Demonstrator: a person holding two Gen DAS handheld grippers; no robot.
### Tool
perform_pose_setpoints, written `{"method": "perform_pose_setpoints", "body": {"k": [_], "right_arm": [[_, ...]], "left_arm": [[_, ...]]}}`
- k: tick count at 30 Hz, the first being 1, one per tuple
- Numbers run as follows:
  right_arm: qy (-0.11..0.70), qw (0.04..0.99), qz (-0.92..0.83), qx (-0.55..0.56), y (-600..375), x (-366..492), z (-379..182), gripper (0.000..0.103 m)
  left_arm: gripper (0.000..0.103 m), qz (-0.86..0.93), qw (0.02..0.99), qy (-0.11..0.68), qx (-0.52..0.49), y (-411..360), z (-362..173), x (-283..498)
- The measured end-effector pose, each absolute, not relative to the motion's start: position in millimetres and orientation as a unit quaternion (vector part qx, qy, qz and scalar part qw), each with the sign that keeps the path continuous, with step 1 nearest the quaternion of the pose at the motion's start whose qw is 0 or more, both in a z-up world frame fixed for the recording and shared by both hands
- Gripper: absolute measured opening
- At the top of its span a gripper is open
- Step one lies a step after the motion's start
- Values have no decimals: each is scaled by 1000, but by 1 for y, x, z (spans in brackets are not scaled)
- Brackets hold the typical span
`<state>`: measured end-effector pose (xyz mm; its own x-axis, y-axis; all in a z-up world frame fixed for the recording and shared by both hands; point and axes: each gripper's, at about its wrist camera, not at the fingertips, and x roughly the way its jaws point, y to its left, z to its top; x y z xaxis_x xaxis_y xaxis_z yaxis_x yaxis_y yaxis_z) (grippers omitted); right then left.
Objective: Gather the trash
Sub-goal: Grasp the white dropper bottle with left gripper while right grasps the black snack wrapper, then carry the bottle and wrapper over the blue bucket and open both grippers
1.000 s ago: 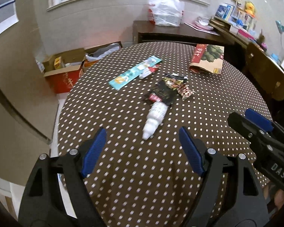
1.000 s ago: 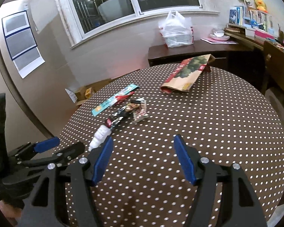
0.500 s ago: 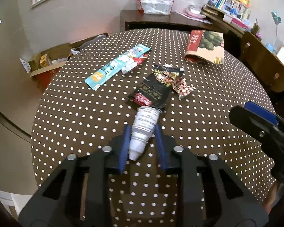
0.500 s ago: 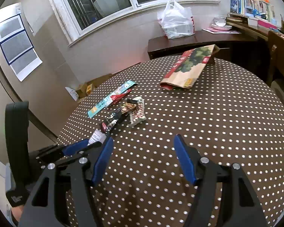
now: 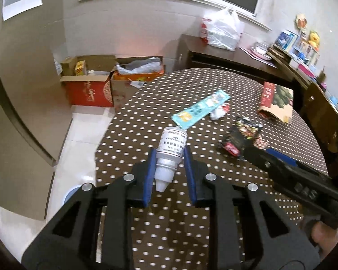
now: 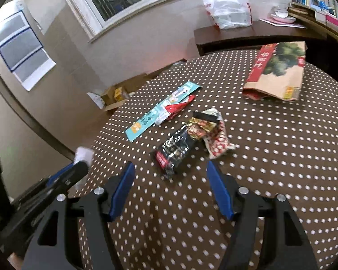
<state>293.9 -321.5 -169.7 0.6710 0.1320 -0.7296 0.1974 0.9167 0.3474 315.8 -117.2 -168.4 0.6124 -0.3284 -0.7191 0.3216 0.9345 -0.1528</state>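
Observation:
My left gripper (image 5: pixel 170 157) is shut on a small white plastic bottle (image 5: pixel 170 151) and holds it above the polka-dot table (image 5: pixel 146 117), near its left edge. The bottle's base shows blurred in the right wrist view (image 6: pixel 83 155). My right gripper (image 6: pixel 170 173) is open and empty, just in front of a black snack wrapper (image 6: pixel 176 148) and a crumpled red-white wrapper (image 6: pixel 216 139). A long teal wrapper (image 6: pixel 162 110) with a small red wrapper (image 6: pixel 176 109) on it lies farther back. A brown paper bag (image 6: pixel 279 72) lies at the far right.
Open cardboard boxes (image 5: pixel 90 83) with a grey plastic bag stand on the floor left of the table. A dark sideboard (image 5: pixel 225 56) with a white plastic bag (image 5: pixel 223 31) is behind the table. A chair (image 5: pixel 317 103) stands at the right.
My left gripper has lifted the white bottle off the table and swung it left toward the table edge. My right gripper has moved forward toward the black wrapper, still open.

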Motion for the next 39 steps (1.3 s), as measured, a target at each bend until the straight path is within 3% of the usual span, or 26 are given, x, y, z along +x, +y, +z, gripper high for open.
{"method": "perform_pose_setpoints", "body": {"k": [8, 15, 20, 31, 39], "right_arm": [[420, 891, -64, 160, -316, 328, -184, 63], [422, 897, -54, 122, -311, 334, -186, 25], [409, 901, -26, 141, -310, 321, -179, 9], [371, 909, 44, 187, -285, 274, -142, 7], [346, 913, 142, 163, -204, 254, -108, 7]], "left_arm": [[25, -161, 903, 399, -16, -101, -170, 326], [25, -156, 902, 402, -28, -89, -172, 326], [25, -154, 902, 401, -36, -79, -170, 318], [25, -145, 910, 383, -63, -37, -155, 290], [25, -117, 916, 375, -84, 6, -150, 270]]}}
